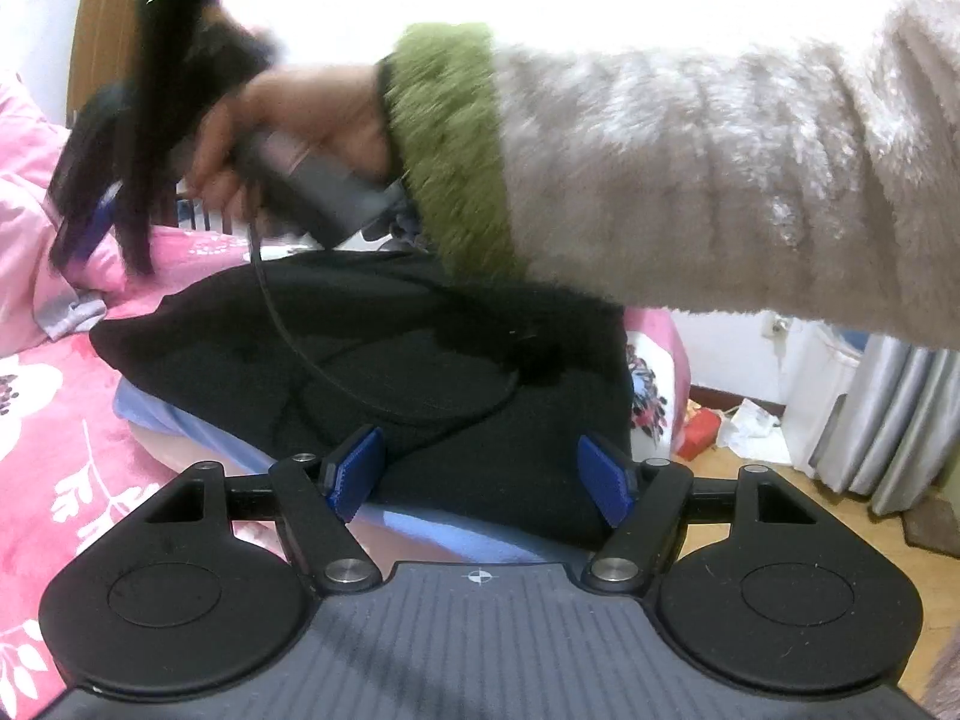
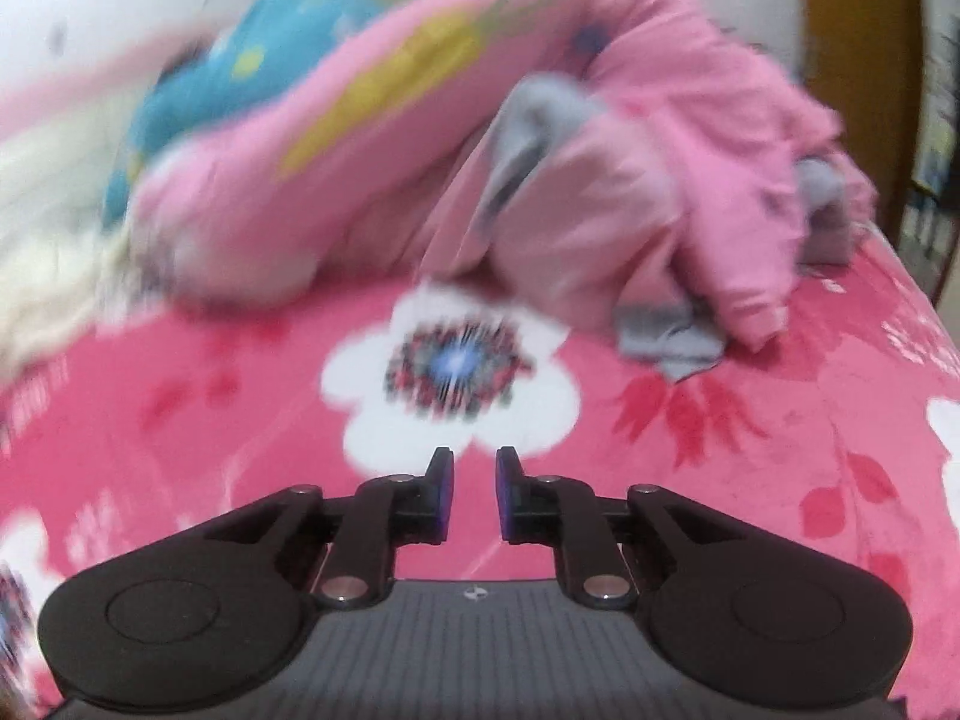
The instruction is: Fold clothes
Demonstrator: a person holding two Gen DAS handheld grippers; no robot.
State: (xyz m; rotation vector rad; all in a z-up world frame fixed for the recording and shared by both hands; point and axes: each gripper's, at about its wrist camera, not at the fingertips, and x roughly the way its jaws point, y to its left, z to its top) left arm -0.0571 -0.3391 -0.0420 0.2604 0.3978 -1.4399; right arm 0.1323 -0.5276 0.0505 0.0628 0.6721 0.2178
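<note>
While both cameras run, I count one black garment (image 1: 384, 360) on the bed (image 1: 72, 468), one pink garment (image 2: 690, 180) heaped near the headboard end, and one quilt (image 2: 312, 138) behind it. No containers that I can see. My left gripper (image 1: 480, 474) hangs over the black garment's near edge, jaws spread, pinching nothing. My right hand (image 1: 300, 132) reaches across, sleeve (image 1: 720, 180) overhead. My right gripper (image 2: 474, 492) points at the bedspread, jaws narrowly apart, nothing between them.

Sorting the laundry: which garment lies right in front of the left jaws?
The black garment, spread flat over the blue one; the pink clothes sit crumpled farther off.
</note>
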